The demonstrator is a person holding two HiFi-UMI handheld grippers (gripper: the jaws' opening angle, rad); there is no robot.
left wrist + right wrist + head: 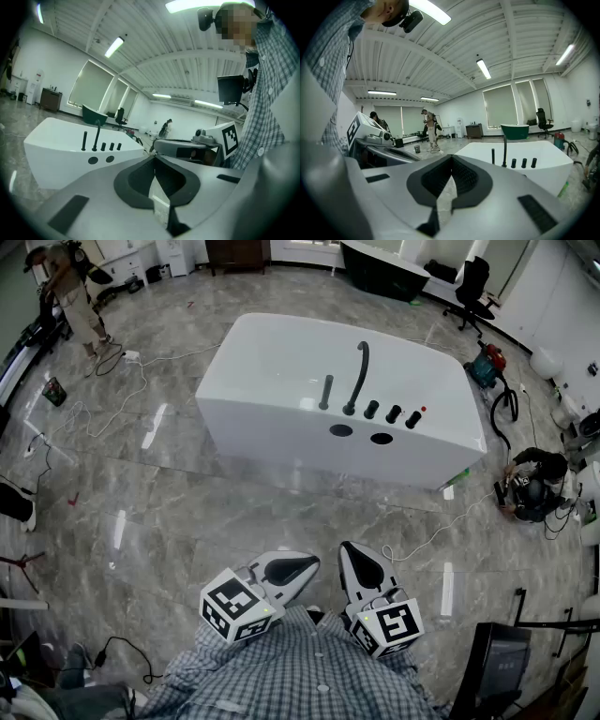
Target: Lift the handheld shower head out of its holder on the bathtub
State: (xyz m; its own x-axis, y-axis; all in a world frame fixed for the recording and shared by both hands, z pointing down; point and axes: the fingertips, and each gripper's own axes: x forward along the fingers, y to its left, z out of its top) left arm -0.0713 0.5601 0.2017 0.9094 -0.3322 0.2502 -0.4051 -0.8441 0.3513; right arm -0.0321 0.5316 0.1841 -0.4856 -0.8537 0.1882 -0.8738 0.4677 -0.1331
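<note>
Two grippers hang close in front of the person's checked shirt [309, 667], well apart from the white bathtub [272, 427] that stands across the grey marble floor [187, 512]; the left gripper [154, 159] has its dark pads met at the tips with nothing between them, and the right gripper [451, 159] is likewise closed and empty; both point roughly at the tub and a little downward. On the tub's near deck stands a row of black fittings; the short upright rod at the left end, which I take to be the handheld shower head [325, 392], sits plumb in its holder just beside the tall curved spout [357, 376], with three knobs [393, 413] further right and two dark round holes [360, 434] in the wall below. No approach to it has begun; the whole walk-up and the grasp are still to do. By its look the rod is slim, rigid and smooth, probably plated metal or hard plastic; I would expect it to be light in itself but slick under the pads, with a hose below the deck adding drag as it rises, though no hose shows. The sensible hold would be across the shaft in its upper half, clear of the spout, jaws opened first and closed squarely on it; the pull should then run straight up along its axis, since a tilt could bind it in the socket or let it twist free.
</note>
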